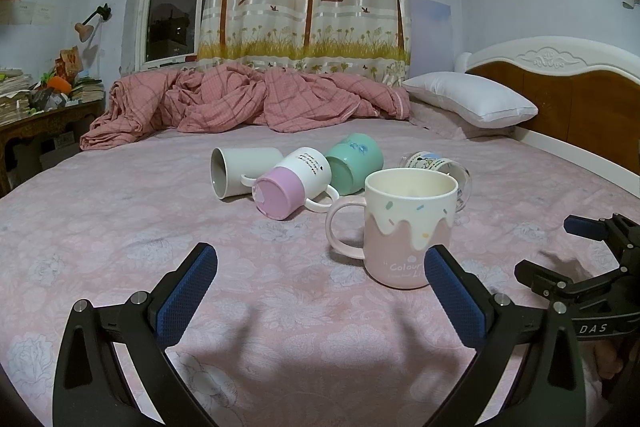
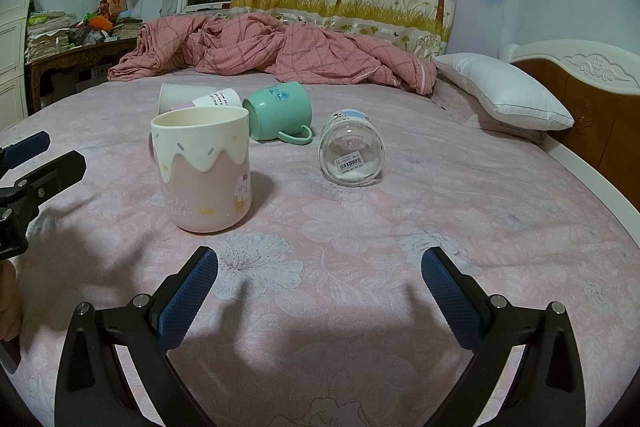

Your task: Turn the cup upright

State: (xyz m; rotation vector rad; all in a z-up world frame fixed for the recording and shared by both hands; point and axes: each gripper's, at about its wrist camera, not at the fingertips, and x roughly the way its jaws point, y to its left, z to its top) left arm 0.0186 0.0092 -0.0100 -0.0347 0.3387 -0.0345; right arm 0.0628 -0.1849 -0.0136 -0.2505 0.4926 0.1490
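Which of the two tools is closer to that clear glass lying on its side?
Right, probably. The right tool faces the clear glass across bare bedsheet, both fingers open. The left tool sits farther left, with the upright pink mug between it and the glass.

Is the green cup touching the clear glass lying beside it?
Apart. The right wrist view shows bare bedsheet between the green cup and the clear glass.

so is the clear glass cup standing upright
No, the clear glass cup lies on its side on the pink bedsheet.
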